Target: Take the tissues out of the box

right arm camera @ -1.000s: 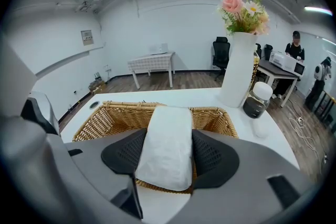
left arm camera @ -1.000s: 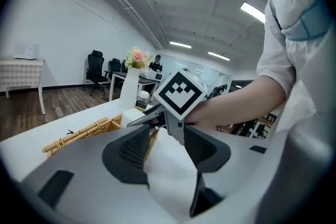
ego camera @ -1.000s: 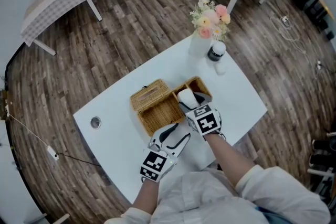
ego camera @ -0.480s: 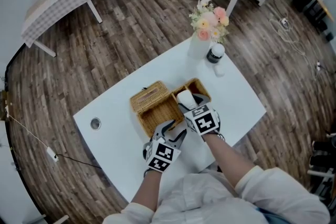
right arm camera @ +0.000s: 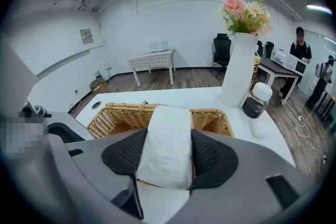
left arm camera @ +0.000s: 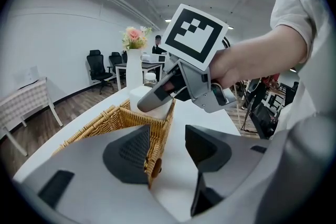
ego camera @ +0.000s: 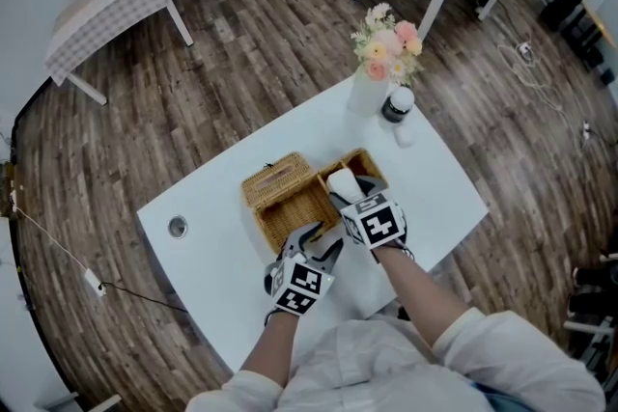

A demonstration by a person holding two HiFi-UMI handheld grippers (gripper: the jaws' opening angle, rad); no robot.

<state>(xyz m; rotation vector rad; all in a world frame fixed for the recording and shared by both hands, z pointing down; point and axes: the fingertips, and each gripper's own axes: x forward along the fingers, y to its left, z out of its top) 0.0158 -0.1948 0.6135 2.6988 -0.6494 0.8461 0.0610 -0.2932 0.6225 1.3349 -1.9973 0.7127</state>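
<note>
1. Tissue pack [right arm camera: 167, 147], white and soft, sits clamped between the two pads of the right claw [ego camera: 345, 196], one pad pressed on each long side, in the lower middle of the right gripper view.
2. In the head view the tissue pack shows at frame centre, over the right end of the wicker box [ego camera: 293, 212]. Whether its lower end touches the wicker I cannot tell.
3. The wicker box stands on the white tabletop [ego camera: 217, 251], with its woven lid [ego camera: 275, 177] lying open along its upper-left side.
4. The left claw [left arm camera: 167, 147] is spread wide, its jaws having just been opening. A corner of the box's wicker wall rises between them, close against the pad on the frame's left. The other pad stands clear of it over bare tabletop.
5. In the head view both claws lie side by side just below frame centre. The left one is at the box's lower edge, and the right one is just up and to its right.
6. Toward the upper right of the tabletop a white vase [ego camera: 365, 90] holds pink and pale flowers [ego camera: 388, 41]. A dark jar [ego camera: 396, 103] with a white cap stands just beside it.
</note>
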